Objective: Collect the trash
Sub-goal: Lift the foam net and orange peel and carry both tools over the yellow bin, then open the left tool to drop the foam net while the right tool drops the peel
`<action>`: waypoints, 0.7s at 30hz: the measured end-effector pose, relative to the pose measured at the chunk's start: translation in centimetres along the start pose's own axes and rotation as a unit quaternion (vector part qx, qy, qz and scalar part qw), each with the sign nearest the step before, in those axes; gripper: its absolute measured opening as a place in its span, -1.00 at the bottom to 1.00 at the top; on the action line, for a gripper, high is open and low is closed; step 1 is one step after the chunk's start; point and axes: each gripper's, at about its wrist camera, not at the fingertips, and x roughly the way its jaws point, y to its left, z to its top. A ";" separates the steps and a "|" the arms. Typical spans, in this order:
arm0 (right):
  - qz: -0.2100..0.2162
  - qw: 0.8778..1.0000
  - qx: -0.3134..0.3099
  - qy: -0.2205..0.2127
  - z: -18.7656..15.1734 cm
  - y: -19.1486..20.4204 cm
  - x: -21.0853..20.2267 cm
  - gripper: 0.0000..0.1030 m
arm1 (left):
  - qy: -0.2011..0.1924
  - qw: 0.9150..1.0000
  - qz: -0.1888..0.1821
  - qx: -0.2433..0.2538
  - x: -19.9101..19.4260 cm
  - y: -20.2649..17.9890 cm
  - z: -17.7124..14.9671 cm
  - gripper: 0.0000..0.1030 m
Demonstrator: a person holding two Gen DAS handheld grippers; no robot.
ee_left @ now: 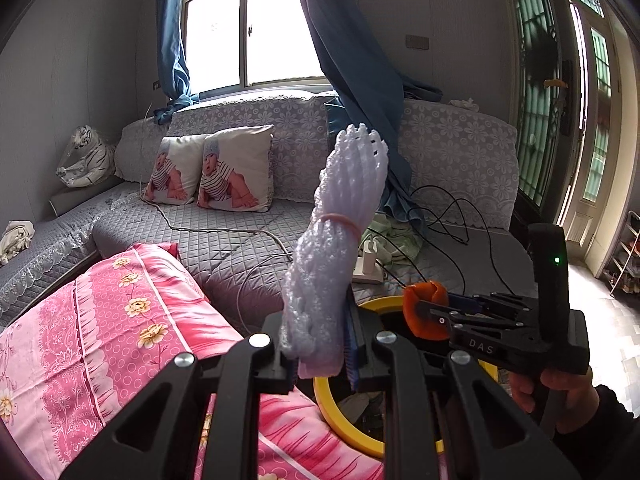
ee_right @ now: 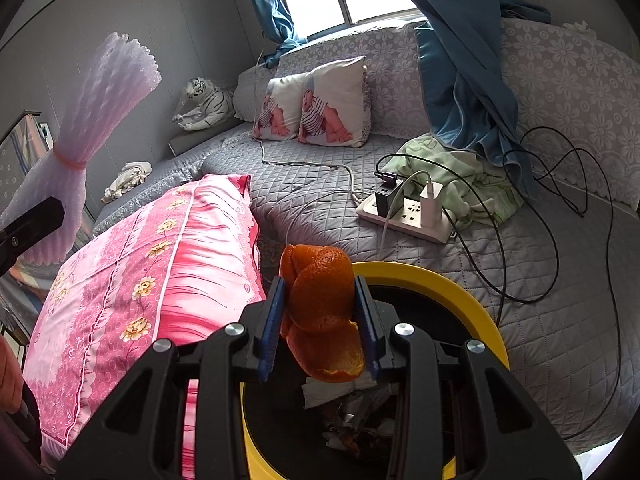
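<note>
The left hand-held gripper (ee_left: 320, 364) clamps a bundle of foam netting (ee_left: 338, 236) and the right hand-held gripper (ee_right: 320, 320) pinches orange peel (ee_right: 324, 316) above the yellow-rimmed bin (ee_right: 440, 280) beside the bed, where each should release only once squarely over the opening.

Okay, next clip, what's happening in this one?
A person is collecting trash by a sofa, with a handheld tool in each hand. The left tool is shut on a bundle of white foam fruit netting tied with a rubber band. The right tool grips a piece of orange peel. Both are held at the yellow-rimmed trash bin, which already has scraps inside; nothing has been dropped yet.
</note>
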 end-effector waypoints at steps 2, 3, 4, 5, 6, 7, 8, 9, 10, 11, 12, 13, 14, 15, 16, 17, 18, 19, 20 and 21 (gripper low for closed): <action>-0.004 1.000 0.004 0.000 0.0 -0.4 -0.1 -0.37 | 0.003 1.000 -0.004 -0.002 0.5 -0.2 -0.1 -0.67; -0.006 1.000 0.006 0.001 -0.1 -0.5 0.0 -0.37 | 0.005 1.000 -0.005 -0.002 0.8 -0.3 -0.1 -0.67; -0.008 1.000 0.008 0.002 -0.2 -0.7 -0.1 -0.37 | 0.007 1.000 -0.006 -0.003 1.1 -0.4 -0.1 -0.67; -0.009 1.000 0.010 0.002 -0.2 -0.9 -0.1 -0.37 | 0.009 1.000 -0.008 -0.004 1.4 -0.5 -0.2 -0.67; -0.011 1.000 0.013 0.003 -0.3 -1.1 0.0 -0.37 | 0.012 1.000 -0.011 -0.004 1.7 -0.4 -0.2 -0.67; -0.012 1.000 0.015 0.005 -0.4 -1.2 0.0 -0.37 | 0.015 1.000 -0.012 -0.004 2.0 -0.4 -0.2 -0.67; -0.012 1.000 0.016 0.006 -0.5 -1.3 0.1 -0.37 | 0.017 1.000 -0.014 -0.005 2.3 -0.4 -0.3 -0.67; -0.013 1.000 0.018 0.007 -0.5 -1.5 0.2 -0.37 | 0.019 1.000 -0.015 -0.004 2.6 -0.6 -0.4 -0.67; -0.015 1.000 0.019 0.009 -0.6 -1.7 0.3 -0.37 | 0.021 1.000 -0.015 -0.003 2.9 -0.8 -0.4 -0.67; -0.016 1.000 0.020 0.010 -0.7 -1.8 0.3 -0.37 | 0.024 1.000 -0.015 -0.003 3.2 -0.9 -0.5 -0.67; -0.017 1.000 0.021 0.012 -0.8 -1.9 0.4 -0.37 | 0.028 0.999 -0.016 -0.002 3.5 -1.0 -0.6 -0.67; -0.018 0.999 0.024 0.014 -0.9 -2.0 0.6 -0.37 | 0.032 0.999 -0.017 -0.002 3.9 -1.1 -0.8 -0.67; -0.019 0.999 0.027 0.017 -1.0 -2.2 0.7 -0.36 | 0.036 0.999 -0.018 -0.002 4.3 -1.1 -0.9 -0.67; -0.020 0.999 0.029 0.021 -1.2 -2.4 0.9 -0.36 | 0.041 0.999 -0.018 -0.002 4.7 -1.2 -1.1 -0.67; -0.021 0.999 0.032 0.024 -1.3 -2.6 1.1 -0.36 | 0.045 0.999 -0.020 -0.004 5.1 -1.3 -1.3 -0.67; -0.022 0.999 0.035 0.027 -1.5 -2.7 1.3 -0.36 | 0.050 0.999 -0.022 -0.003 5.5 -1.3 -1.5 -0.67; -0.024 0.999 0.038 0.030 -1.7 -2.9 1.5 -0.36 | 0.055 0.998 -0.023 -0.003 6.0 -1.3 -1.8 -0.67; -0.026 0.998 0.042 0.033 -1.8 -3.1 1.6 -0.36 | 0.060 0.998 -0.024 -0.003 6.4 -1.3 -2.0 -0.67; -0.028 0.998 0.045 0.035 -2.0 -3.2 1.7 -0.36 | 0.065 0.998 -0.027 -0.005 6.8 -1.3 -2.2 -0.67; -0.030 0.998 0.047 0.037 -2.1 -3.4 1.8 -0.36 | 0.068 0.997 -0.030 -0.005 7.2 -1.5 -2.3 -0.67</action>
